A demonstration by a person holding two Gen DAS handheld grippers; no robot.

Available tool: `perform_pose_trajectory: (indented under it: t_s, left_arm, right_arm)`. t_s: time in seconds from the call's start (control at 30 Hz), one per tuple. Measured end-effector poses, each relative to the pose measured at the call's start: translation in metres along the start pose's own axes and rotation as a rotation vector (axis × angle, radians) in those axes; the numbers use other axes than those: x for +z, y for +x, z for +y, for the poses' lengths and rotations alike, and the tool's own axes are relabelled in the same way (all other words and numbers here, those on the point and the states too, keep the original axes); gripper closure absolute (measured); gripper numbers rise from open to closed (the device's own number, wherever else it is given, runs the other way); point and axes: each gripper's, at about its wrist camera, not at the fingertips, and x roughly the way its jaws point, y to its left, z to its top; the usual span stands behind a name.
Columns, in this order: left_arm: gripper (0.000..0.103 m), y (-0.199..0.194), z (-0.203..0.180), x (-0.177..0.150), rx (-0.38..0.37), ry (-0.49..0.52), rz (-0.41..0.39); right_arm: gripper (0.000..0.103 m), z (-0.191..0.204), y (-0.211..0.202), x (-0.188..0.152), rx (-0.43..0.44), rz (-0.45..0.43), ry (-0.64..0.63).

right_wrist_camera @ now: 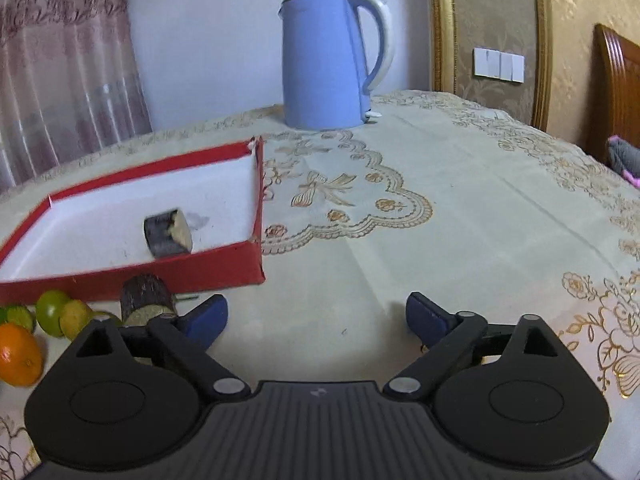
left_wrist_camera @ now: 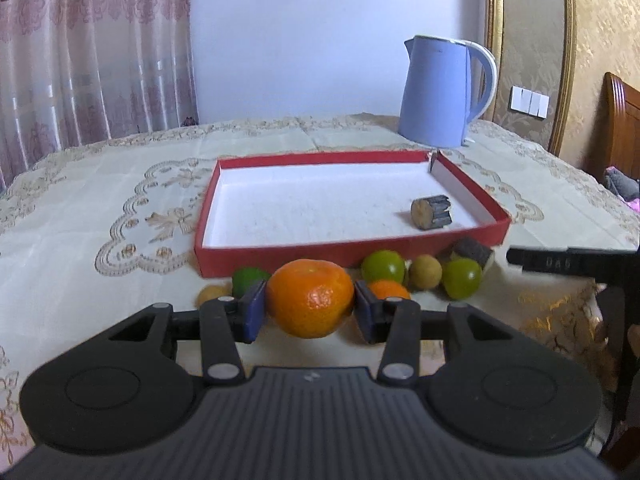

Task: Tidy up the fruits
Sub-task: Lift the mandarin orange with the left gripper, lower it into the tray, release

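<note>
My left gripper point(left_wrist_camera: 310, 308) is shut on a big orange tangerine point(left_wrist_camera: 310, 298), held just above the tablecloth in front of a red box point(left_wrist_camera: 348, 250) with a white floor. A dark cut sugarcane piece point(left_wrist_camera: 431, 213) lies inside the box near its right wall. Along the box front sit green limes point(left_wrist_camera: 383, 266), a small orange point(left_wrist_camera: 388, 290), brown longans point(left_wrist_camera: 425, 272) and a second cane piece point(left_wrist_camera: 472, 252). My right gripper point(right_wrist_camera: 316, 318) stands open over bare cloth, right of the box corner point(right_wrist_camera: 256, 272), with nothing between its fingers. The second cane piece point(right_wrist_camera: 146, 298) is just left of it.
A blue kettle point(left_wrist_camera: 440, 92) stands behind the box at the back right of the table. A lace-patterned cloth point(right_wrist_camera: 400, 208) covers the table. A wooden bed frame point(right_wrist_camera: 620, 88) and wall switches point(right_wrist_camera: 498, 64) are at the far right, and curtains point(left_wrist_camera: 80, 60) hang at the left.
</note>
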Motion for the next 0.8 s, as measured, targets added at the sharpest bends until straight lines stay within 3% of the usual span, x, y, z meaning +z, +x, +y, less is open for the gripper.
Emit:
perform_pose_trajectory:
  t_s: [0.17, 0.8]
  left_arm:
    - [0.061, 0.010, 0.003, 0.014, -0.010, -0.012, 0.001]
    - [0.061, 0.078, 0.014, 0.062, 0.017, -0.048, 0.053]
  right_arm:
    - [0.000, 0.014, 0.006, 0.000, -0.058, 0.031, -0.078]
    - [0.000, 0.011, 0.006, 0.001, -0.041, 0.040, -0.053]
